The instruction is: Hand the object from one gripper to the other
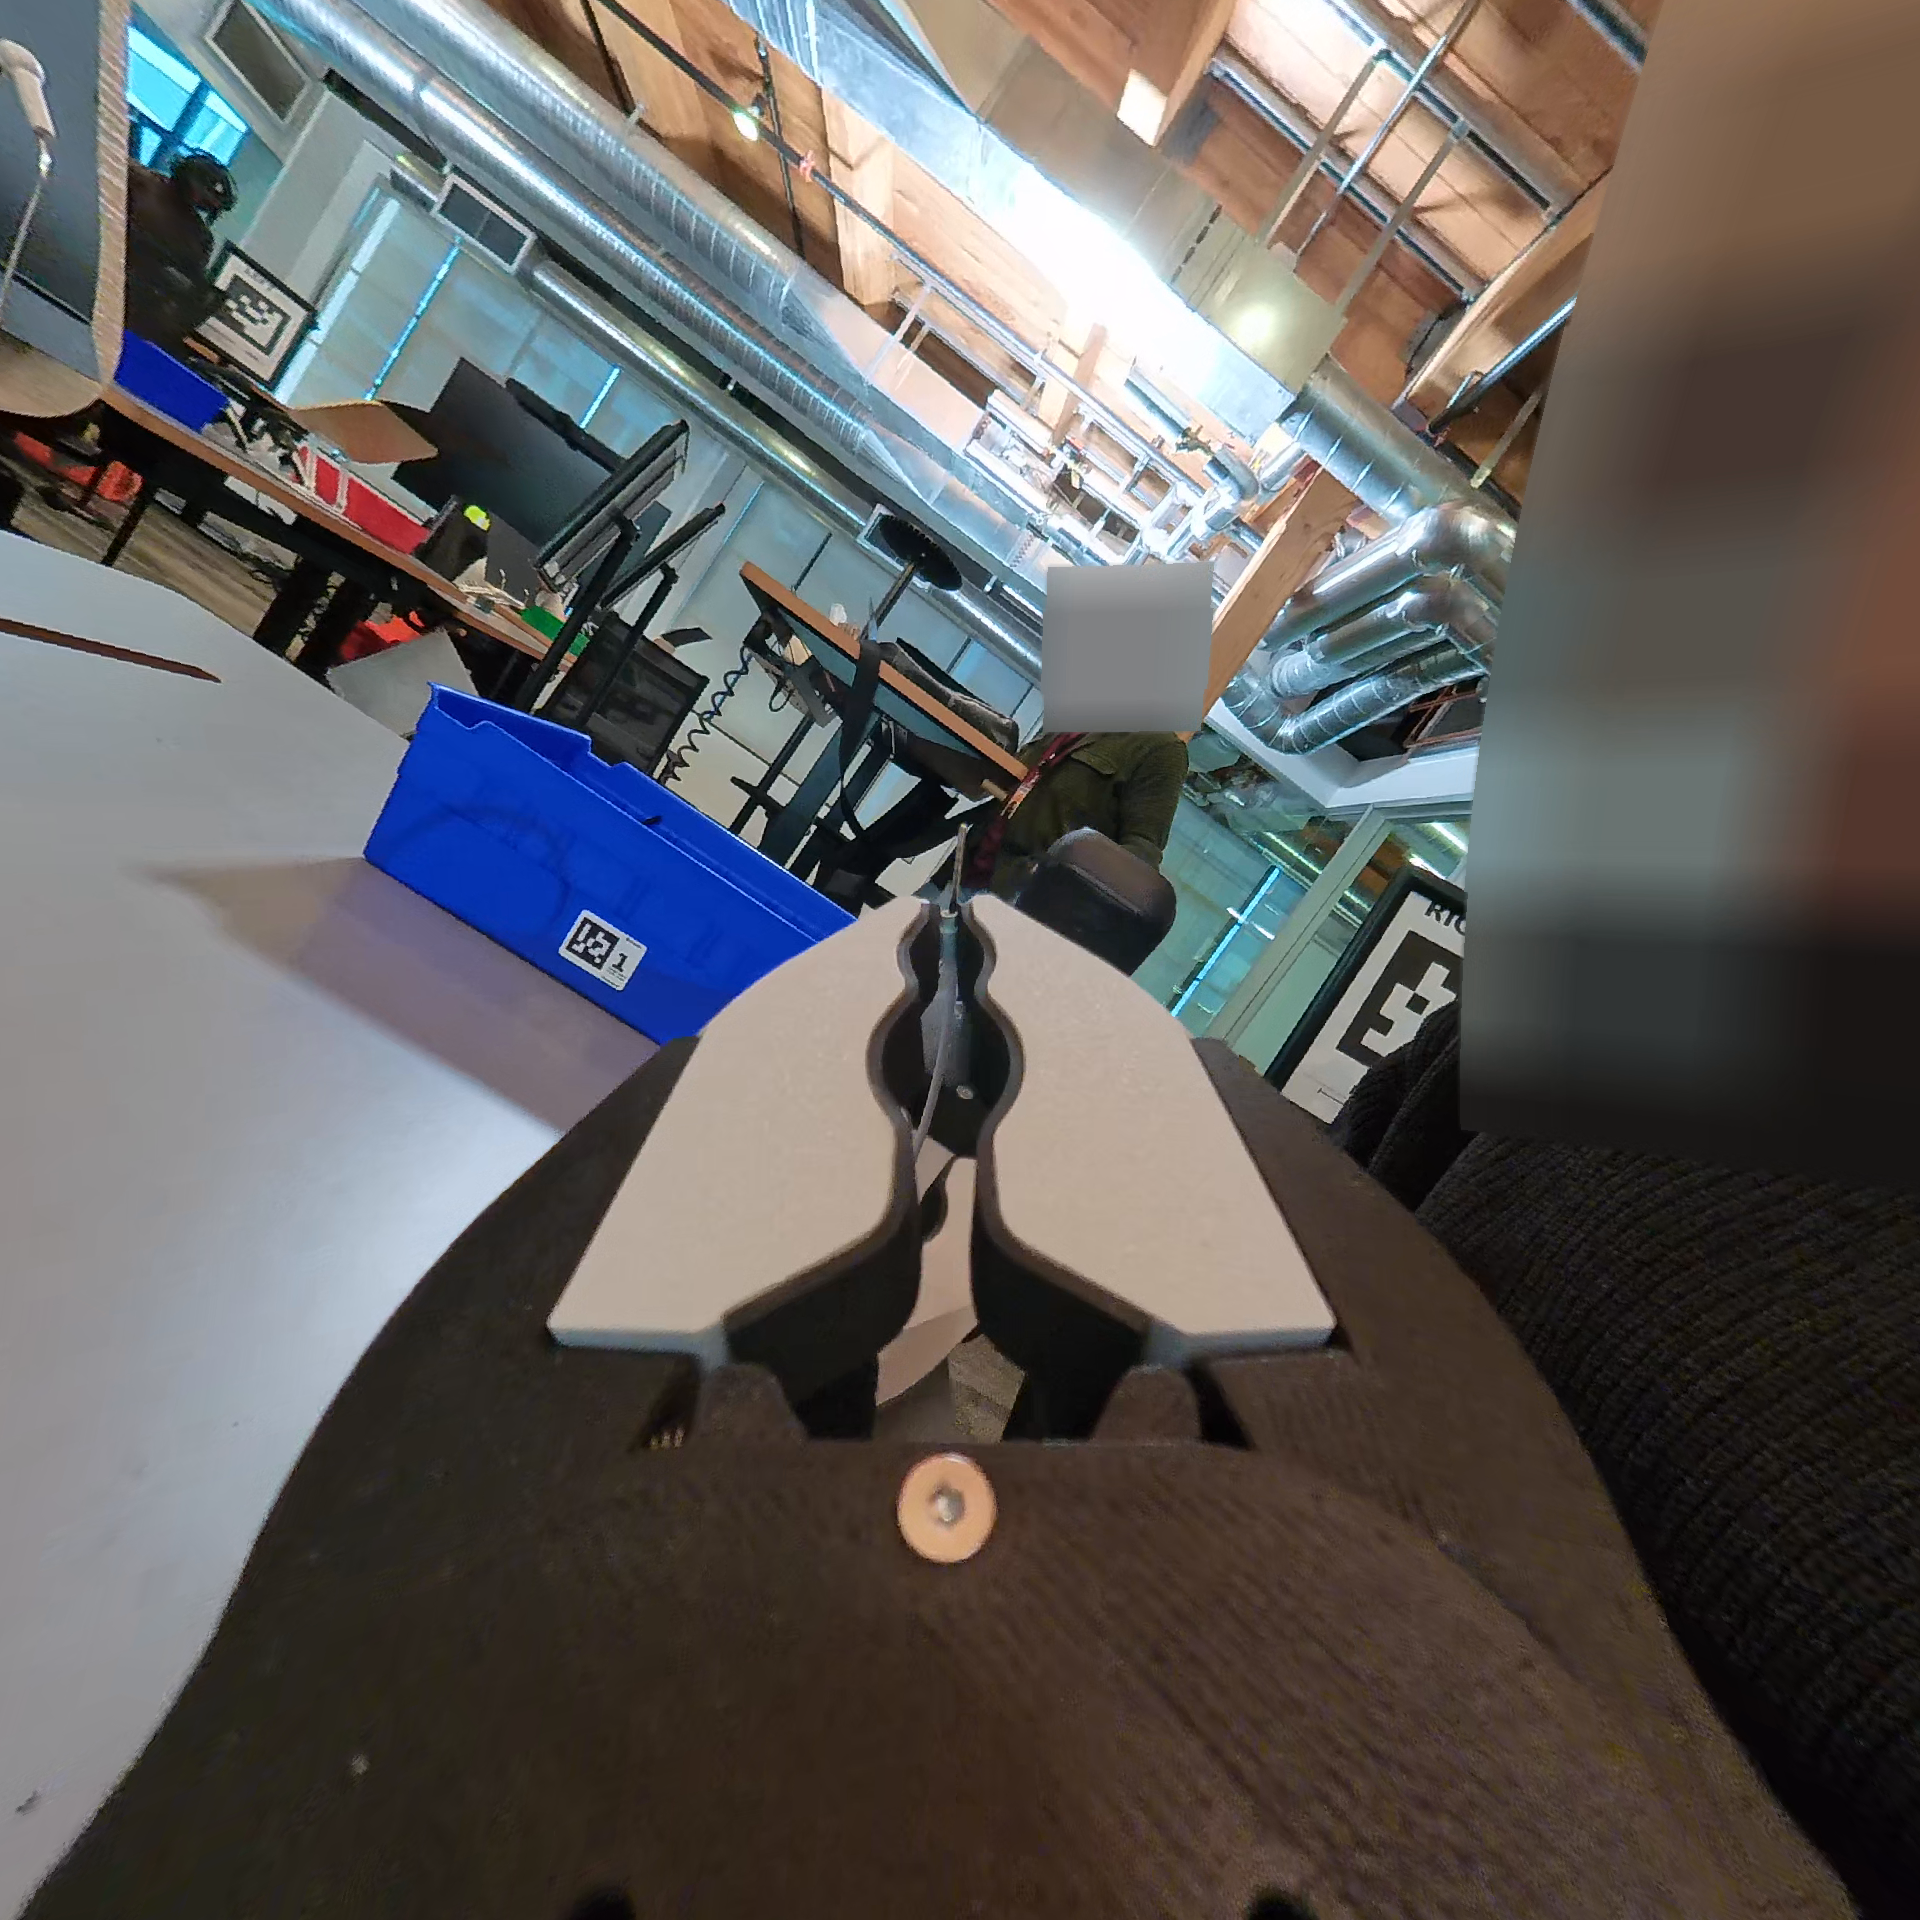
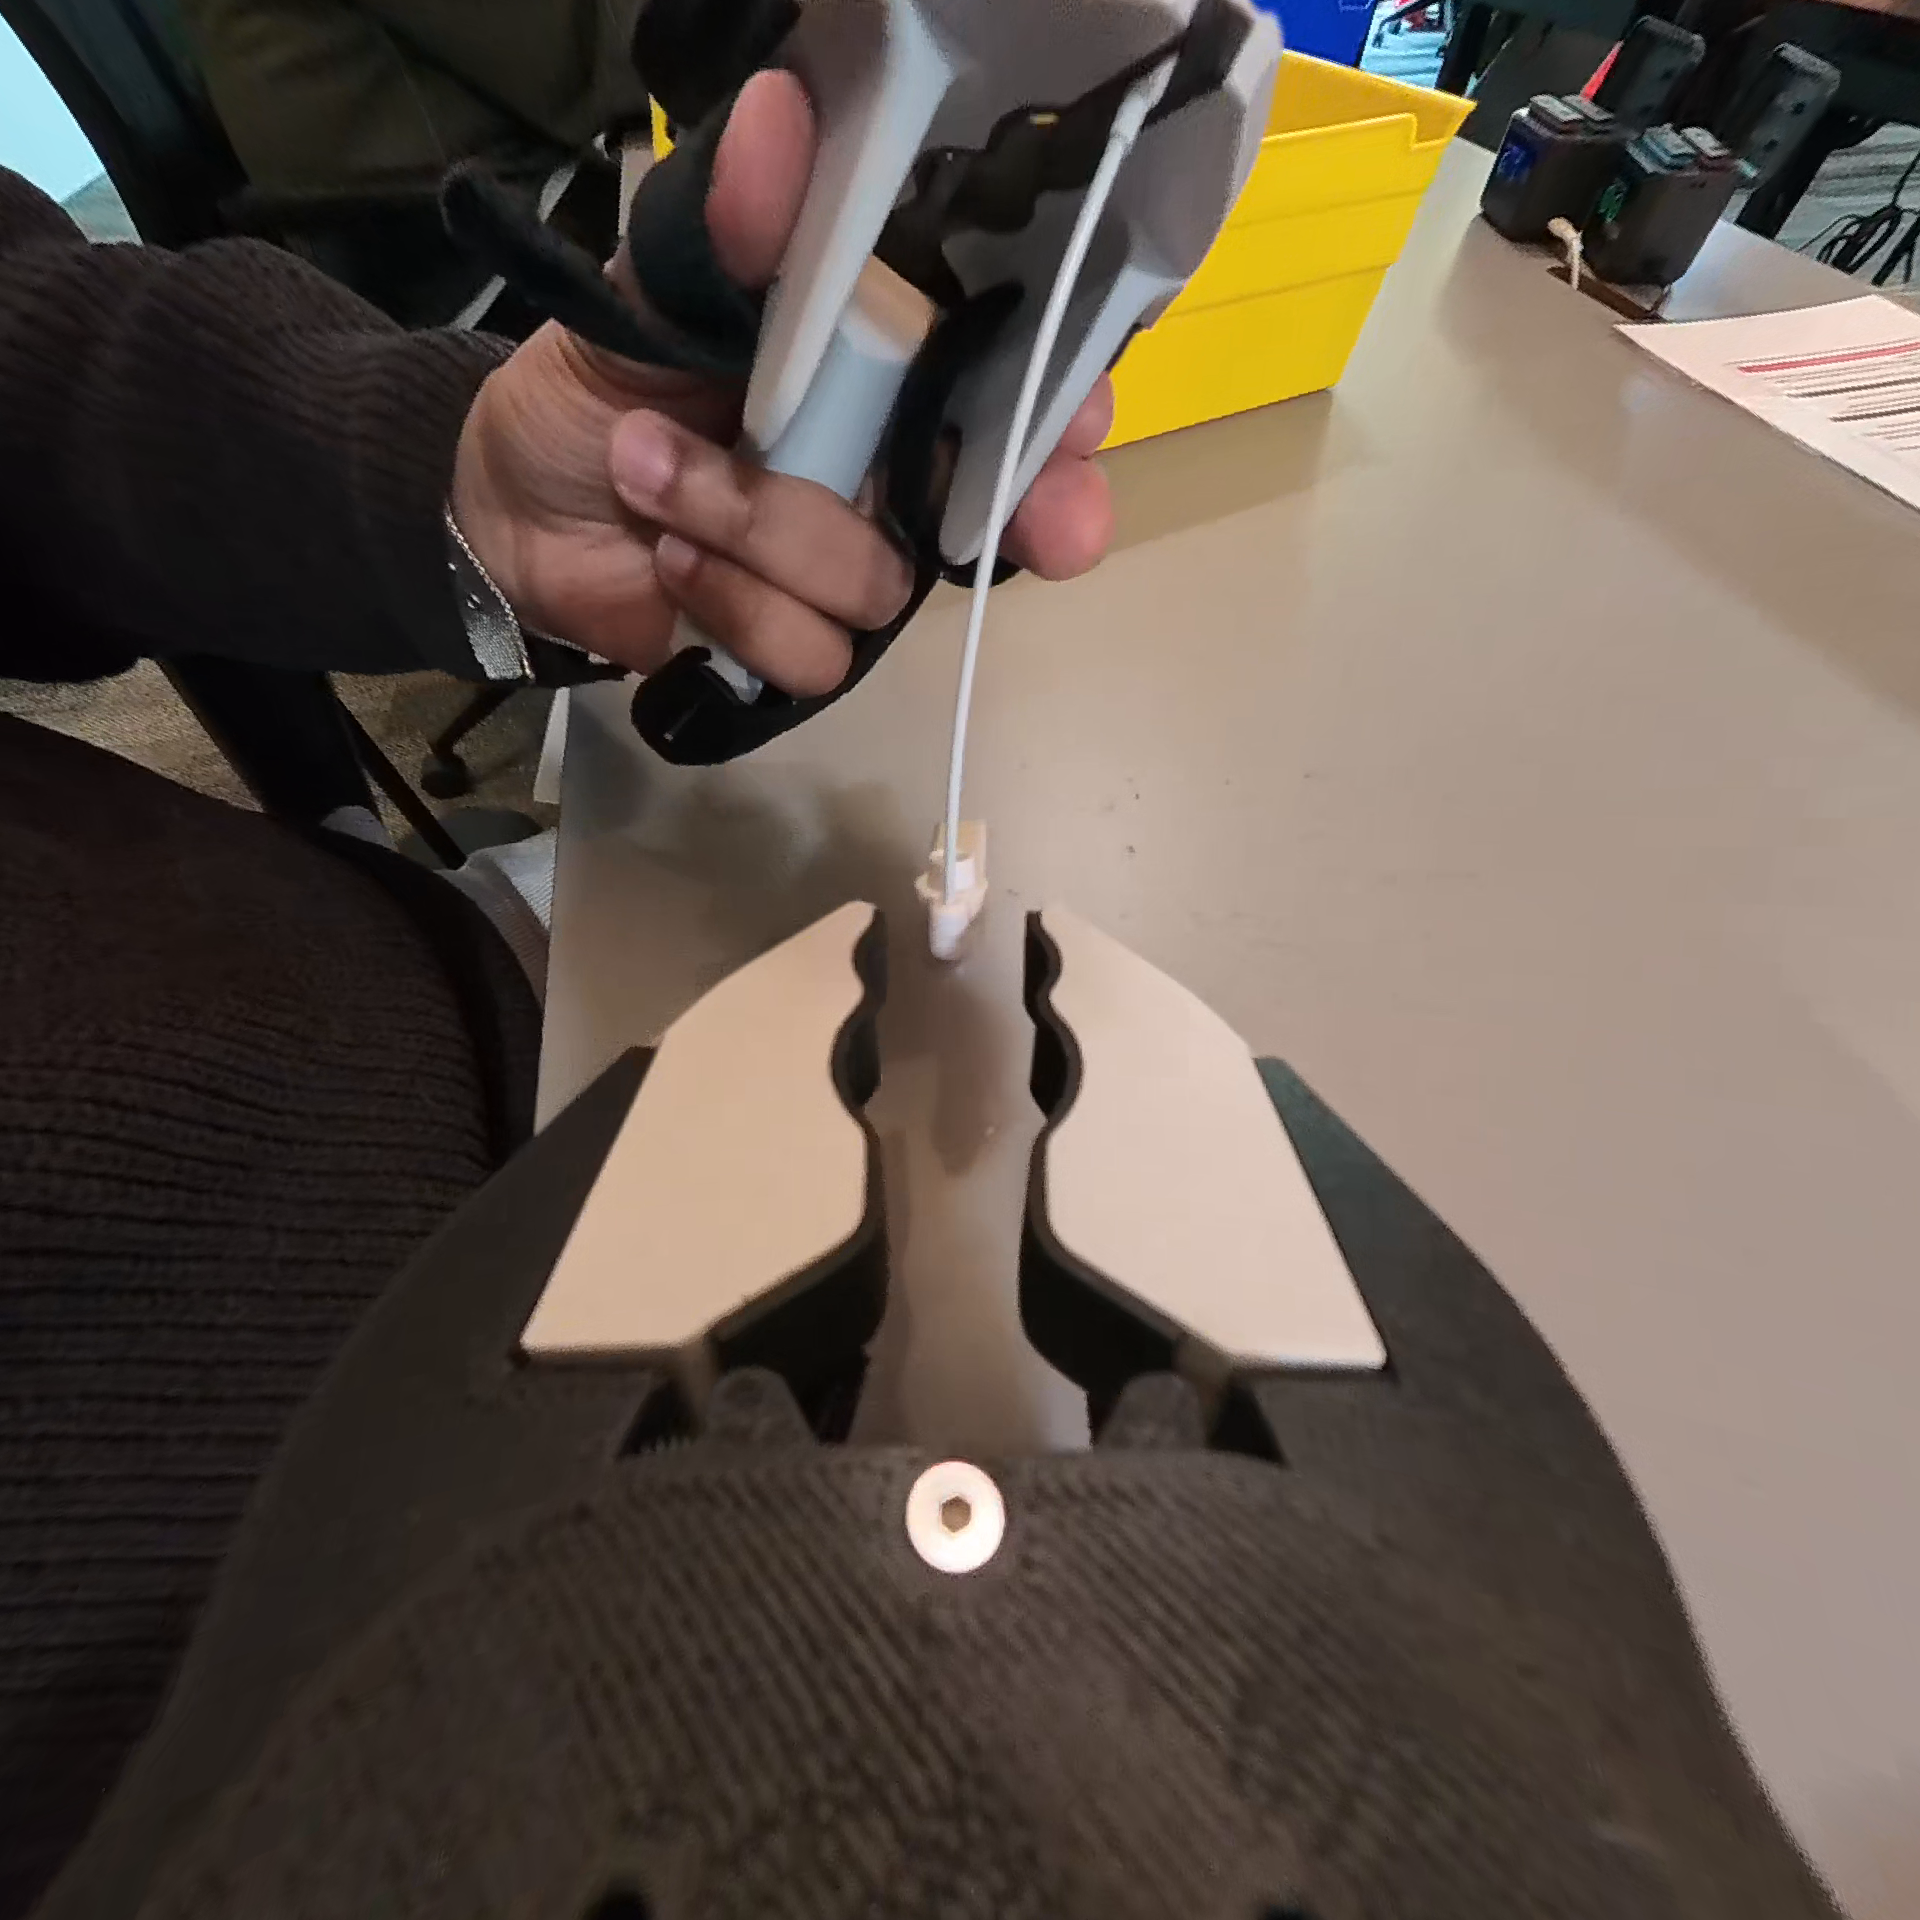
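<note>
Right wrist view: white cable (image 2: pixel 1023 436) hangs from the left gripper (image 2: pixel 1070 166) at 12 o'clock, pinched between its closed jaws. Cable runs down to a small white plug-and-clip end (image 2: pixel 951 894) that dangles just ahead of the right gripper (image 2: pixel 954 935), in line with the gap between the tips. Can't tell if the plug touches the desk (image 2: pixel 1455 831) or hovers just over it. Right gripper jaws are apart, nothing between them, not touching the plug. A hand (image 2: pixel 727 499) in a dark knit sleeve holds the left gripper from 10 o'clock. Yellow bin (image 2: pixel 1320 239) sits on the desk at 1 o'clock, behind the left gripper. Printed sheet (image 2: pixel 1808 374) at 2 o'clock near the desk edge, dark chargers (image 2: pixel 1631 177) beyond it.

Left wrist view: left gripper (image 1: pixel 948 920) tilted up toward the ceiling, jaws closed on the thin cable (image 1: pixel 935 1081), which threads through the slot between them. Blue bin (image 1: pixel 582 862) on the desk (image 1: pixel 208 1039) at 10 o'clock, well apart. A seated person (image 1: pixel 1101 800) in the background just beyond the tips at 12 o'clock.
</note>
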